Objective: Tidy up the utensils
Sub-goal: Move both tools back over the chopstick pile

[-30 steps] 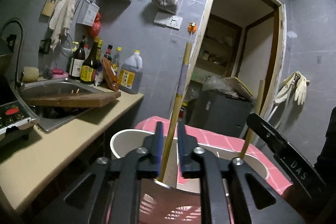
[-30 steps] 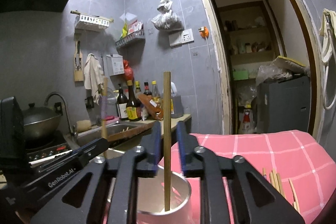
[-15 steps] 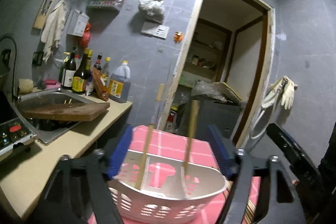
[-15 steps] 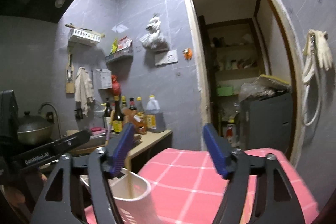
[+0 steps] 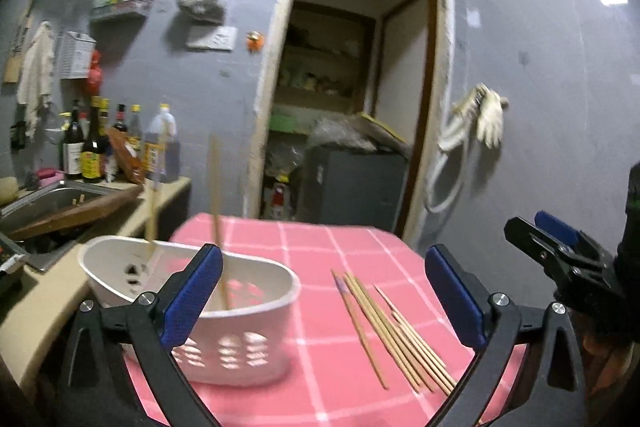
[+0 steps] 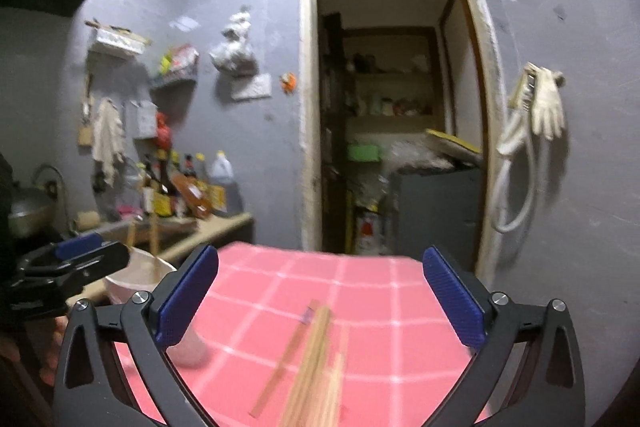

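A white perforated utensil basket (image 5: 240, 323) stands at the left of the pink checked tablecloth (image 5: 320, 255). Two wooden chopsticks (image 5: 218, 227) stand in it. Several more chopsticks (image 5: 392, 331) lie loose on the cloth to its right; they also show, blurred, in the right wrist view (image 6: 316, 359). My left gripper (image 5: 324, 295) is open and empty, behind the basket and the loose chopsticks. My right gripper (image 6: 320, 295) is open and empty above the loose chopsticks. The right gripper also shows at the right edge of the left wrist view (image 5: 560, 251). The basket shows at the left of the right wrist view (image 6: 136, 275).
A beige counter (image 5: 48, 299) with a sink (image 5: 52, 203), a wooden board and several bottles (image 5: 92, 147) runs along the left. An open doorway (image 5: 352, 107) with a dark cabinet is behind the table. Gloves (image 5: 488, 115) and a hose hang on the right wall.
Both grippers opened and let go of one chopstick each into the basket. Both have drawn back and swung right, so the loose chopsticks on the cloth have come into view.
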`<state>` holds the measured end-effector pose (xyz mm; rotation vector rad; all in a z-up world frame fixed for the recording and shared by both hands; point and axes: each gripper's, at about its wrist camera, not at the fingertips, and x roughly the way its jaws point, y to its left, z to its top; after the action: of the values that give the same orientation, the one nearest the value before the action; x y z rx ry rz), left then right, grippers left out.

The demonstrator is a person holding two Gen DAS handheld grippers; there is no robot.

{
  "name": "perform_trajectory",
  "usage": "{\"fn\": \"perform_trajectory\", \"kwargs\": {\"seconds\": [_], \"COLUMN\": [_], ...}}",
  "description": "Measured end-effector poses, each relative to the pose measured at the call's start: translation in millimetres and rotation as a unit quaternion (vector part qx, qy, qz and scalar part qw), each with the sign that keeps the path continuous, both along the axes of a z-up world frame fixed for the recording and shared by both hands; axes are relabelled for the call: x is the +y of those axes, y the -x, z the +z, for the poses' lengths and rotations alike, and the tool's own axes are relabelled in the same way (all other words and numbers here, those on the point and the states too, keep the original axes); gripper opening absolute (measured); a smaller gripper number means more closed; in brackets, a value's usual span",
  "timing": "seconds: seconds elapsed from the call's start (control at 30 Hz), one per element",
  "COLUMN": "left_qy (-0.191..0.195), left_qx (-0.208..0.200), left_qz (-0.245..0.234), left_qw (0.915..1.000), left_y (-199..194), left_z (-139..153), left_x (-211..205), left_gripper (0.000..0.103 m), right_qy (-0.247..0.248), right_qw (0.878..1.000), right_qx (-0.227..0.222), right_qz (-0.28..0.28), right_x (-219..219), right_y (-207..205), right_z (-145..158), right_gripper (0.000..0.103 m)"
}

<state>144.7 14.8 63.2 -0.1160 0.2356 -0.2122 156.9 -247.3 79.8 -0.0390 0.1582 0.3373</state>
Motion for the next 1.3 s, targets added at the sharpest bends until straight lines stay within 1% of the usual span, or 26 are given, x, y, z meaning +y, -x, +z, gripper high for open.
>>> {"fn": "perform_trajectory", "kwargs": {"seconds": [0.13,0.27,0.33,0.43,0.5,0.53,0.57,0.6,0.63,0.67,0.7,0.8,0.87,0.93,1.07,1.1,1.17,1.23,1.3], "left_qy": [-0.017,-0.033,-0.041,-0.048,-0.050,-0.052,-0.053,-0.055,-0.056,-0.057,-0.057,-0.053,-0.054,-0.055,-0.054,-0.054,-0.056,-0.057,-0.057], "left_qx": [0.038,0.071,0.091,0.123,0.140,0.151,0.160,0.170,0.181,0.192,0.202,0.241,0.260,0.274,0.292,0.295,0.306,0.315,0.316], "left_qz": [-0.010,-0.012,-0.019,-0.024,-0.027,-0.029,-0.032,-0.032,-0.035,-0.038,-0.039,-0.048,-0.049,-0.048,-0.046,-0.046,-0.047,-0.046,-0.047], "left_qw": [0.9991,0.9969,0.9948,0.9910,0.9885,0.9868,0.9852,0.9834,0.9813,0.9790,0.9769,0.9679,0.9630,0.9591,0.9539,0.9530,0.9492,0.9463,0.9461], "left_y": [-15,-31,-38,-54,-63,-69,-73,-79,-85,-91,-95,-111,-121,-131,-143,-145,-149,-153,-155], "left_z": [-14,-29,-37,-49,-57,-61,-64,-67,-70,-74,-77,-87,-93,-99,-109,-111,-116,-119,-118], "left_x": [-25,-43,-51,-60,-64,-67,-69,-70,-71,-71,-72,-71,-72,-73,-71,-71,-71,-71,-70], "left_gripper": [0.099,0.099,0.099,0.098,0.095,0.091,0.086,0.083,0.077,0.073,0.071,0.061,0.054,0.050,0.044,0.043,0.036,0.033,0.030], "right_qy": [0.015,0.014,0.010,0.007,0.012,0.014,0.017,0.024,0.027,0.033,0.040,0.057,0.070,0.079,0.087,0.087,0.090,0.094,0.099], "right_qw": [0.999,0.994,0.990,0.983,0.976,0.974,0.971,0.966,0.964,0.960,0.957,0.949,0.945,0.941,0.935,0.934,0.933,0.933,0.931], "right_qx": [0.046,0.108,0.140,0.182,0.215,0.225,0.240,0.256,0.264,0.277,0.286,0.306,0.314,0.323,0.340,0.342,0.344,0.345,0.350], "right_qz": [-0.018,-0.016,-0.009,0.000,0.009,0.013,0.019,0.023,0.027,0.034,0.037,0.050,0.053,0.052,0.054,0.054,0.052,0.048,0.040], "right_x": [-20,-36,-41,-46,-45,-45,-43,-40,-38,-34,-31,-22,-16,-11,-6,-5,-3,1,3], "right_y": [-11,-27,-38,-50,-62,-65,-70,-75,-76,-80,-83,-90,-94,-99,-109,-111,-114,-118,-124], "right_z": [-15,-36,-47,-61,-71,-75,-80,-85,-89,-94,-97,-105,-108,-111,-118,-119,-119,-119,-121], "right_gripper": [0.103,0.103,0.101,0.090,0.083,0.080,0.075,0.071,0.069,0.064,0.059,0.051,0.048,0.044,0.039,0.039,0.038,0.036,0.030]}}
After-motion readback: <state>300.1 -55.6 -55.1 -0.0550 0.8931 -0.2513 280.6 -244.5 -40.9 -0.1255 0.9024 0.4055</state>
